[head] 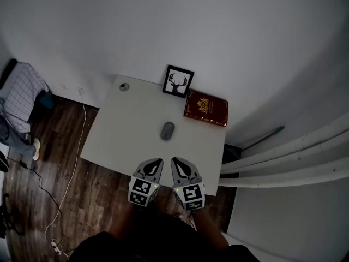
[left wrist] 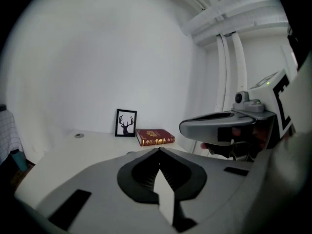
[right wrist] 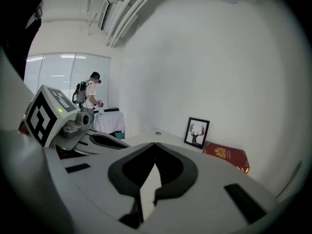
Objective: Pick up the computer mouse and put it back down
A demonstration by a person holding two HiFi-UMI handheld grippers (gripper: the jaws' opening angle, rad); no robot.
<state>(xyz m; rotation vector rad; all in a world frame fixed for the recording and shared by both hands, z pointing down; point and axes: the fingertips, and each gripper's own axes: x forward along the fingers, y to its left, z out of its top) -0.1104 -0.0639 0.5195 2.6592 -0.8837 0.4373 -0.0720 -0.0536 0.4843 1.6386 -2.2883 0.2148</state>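
A grey computer mouse [head: 167, 130] lies in the middle of the white table [head: 125, 130]. Both grippers hover side by side over the table's near edge, short of the mouse. My left gripper [head: 158, 160] is shut with nothing in it, and so is my right gripper [head: 174, 160]. In the left gripper view the shut jaws of the left gripper [left wrist: 159, 150] fill the foreground and the right gripper [left wrist: 181, 127] shows at the right. In the right gripper view the right gripper [right wrist: 155, 144] is shut and hides the mouse.
A framed deer picture [head: 178, 81] leans on the wall at the table's back, with a red book [head: 205, 108] lying to its right. A small round disc [head: 124, 86] sits at the back left corner. White pipes [head: 294, 157] run along the wall at right; a cable [head: 71, 168] trails on the wood floor.
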